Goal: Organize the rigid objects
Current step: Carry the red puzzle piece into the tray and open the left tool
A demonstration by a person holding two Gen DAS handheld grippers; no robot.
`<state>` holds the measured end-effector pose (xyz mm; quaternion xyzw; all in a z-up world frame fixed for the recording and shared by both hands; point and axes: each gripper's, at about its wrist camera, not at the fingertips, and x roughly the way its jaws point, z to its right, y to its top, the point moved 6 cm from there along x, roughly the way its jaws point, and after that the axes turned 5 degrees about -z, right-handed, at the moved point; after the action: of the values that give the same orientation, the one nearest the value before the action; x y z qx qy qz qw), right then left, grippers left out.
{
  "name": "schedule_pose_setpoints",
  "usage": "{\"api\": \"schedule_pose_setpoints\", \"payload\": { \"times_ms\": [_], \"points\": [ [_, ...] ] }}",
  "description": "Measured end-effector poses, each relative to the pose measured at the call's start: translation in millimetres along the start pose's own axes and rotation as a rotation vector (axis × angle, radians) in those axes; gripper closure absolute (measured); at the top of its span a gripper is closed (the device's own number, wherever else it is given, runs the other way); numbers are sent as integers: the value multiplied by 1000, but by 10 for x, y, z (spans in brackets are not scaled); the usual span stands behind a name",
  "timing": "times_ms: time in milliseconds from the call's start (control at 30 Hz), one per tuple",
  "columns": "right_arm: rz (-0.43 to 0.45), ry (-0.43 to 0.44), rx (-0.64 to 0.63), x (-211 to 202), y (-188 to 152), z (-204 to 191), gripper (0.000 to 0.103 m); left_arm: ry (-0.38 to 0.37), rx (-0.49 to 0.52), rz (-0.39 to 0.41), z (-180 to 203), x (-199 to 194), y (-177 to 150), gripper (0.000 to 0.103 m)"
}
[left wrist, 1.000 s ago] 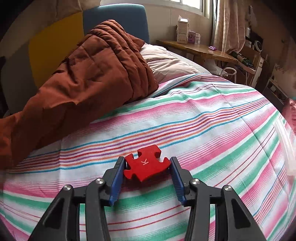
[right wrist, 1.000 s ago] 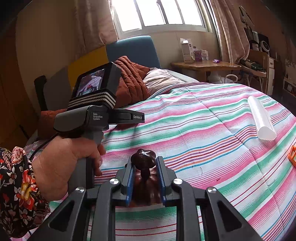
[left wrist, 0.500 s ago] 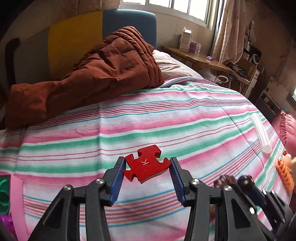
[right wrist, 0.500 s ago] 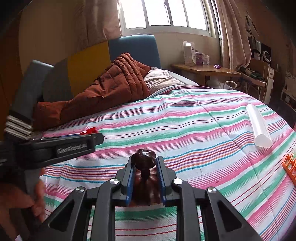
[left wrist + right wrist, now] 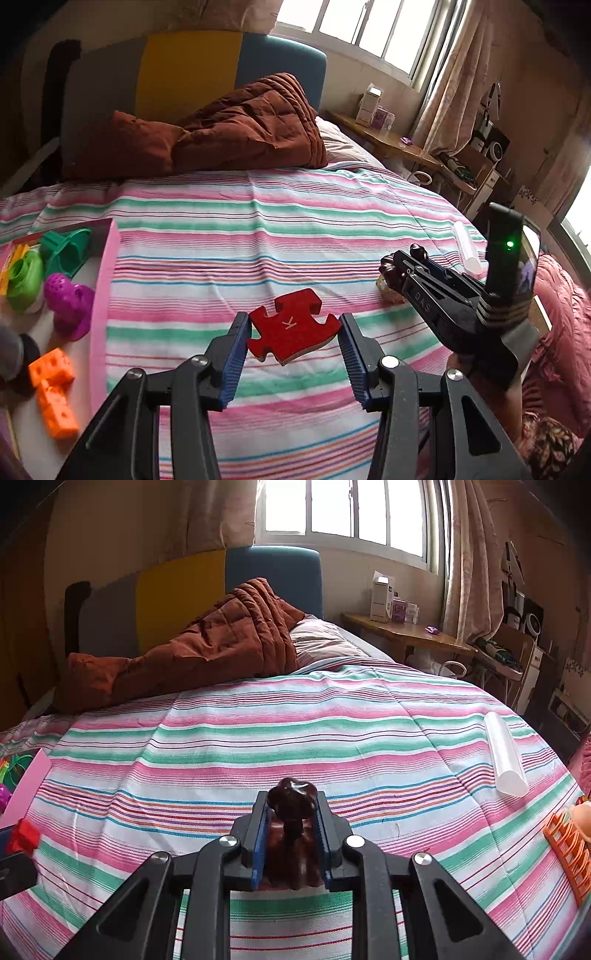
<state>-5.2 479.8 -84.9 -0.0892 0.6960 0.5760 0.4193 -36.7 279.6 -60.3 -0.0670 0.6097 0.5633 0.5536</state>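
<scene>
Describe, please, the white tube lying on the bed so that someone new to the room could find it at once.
Start from the striped bedspread that covers the bed, and go to its window-side edge, beyond the right hand-held gripper. There lies the tube, lengthwise along the edge. It is long, plain and translucent white, unlike the orange ribbed toy just in front of it.

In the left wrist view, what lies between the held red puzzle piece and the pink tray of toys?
Nothing: only bare striped bedspread separates the puzzle piece, held in the left gripper, from the tray. The left wrist view shows this.
</scene>
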Motion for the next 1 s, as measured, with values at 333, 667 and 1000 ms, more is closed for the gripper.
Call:
{"api": "schedule_pose_setpoints", "payload": {
  "times_ms": [333,667,1000],
  "points": [
    [-9,3,5,-7,1,7,84,58,-88,67,-644,-780,-424,54],
    [-41,58,61,-148,-30,-3,89,156,-198,75,-1367,-1118,-758,54],
    [-18,186,85,-592,-46,-334,90,251,-169,-3,-1666,-954,-1009,54]
  ]
}}
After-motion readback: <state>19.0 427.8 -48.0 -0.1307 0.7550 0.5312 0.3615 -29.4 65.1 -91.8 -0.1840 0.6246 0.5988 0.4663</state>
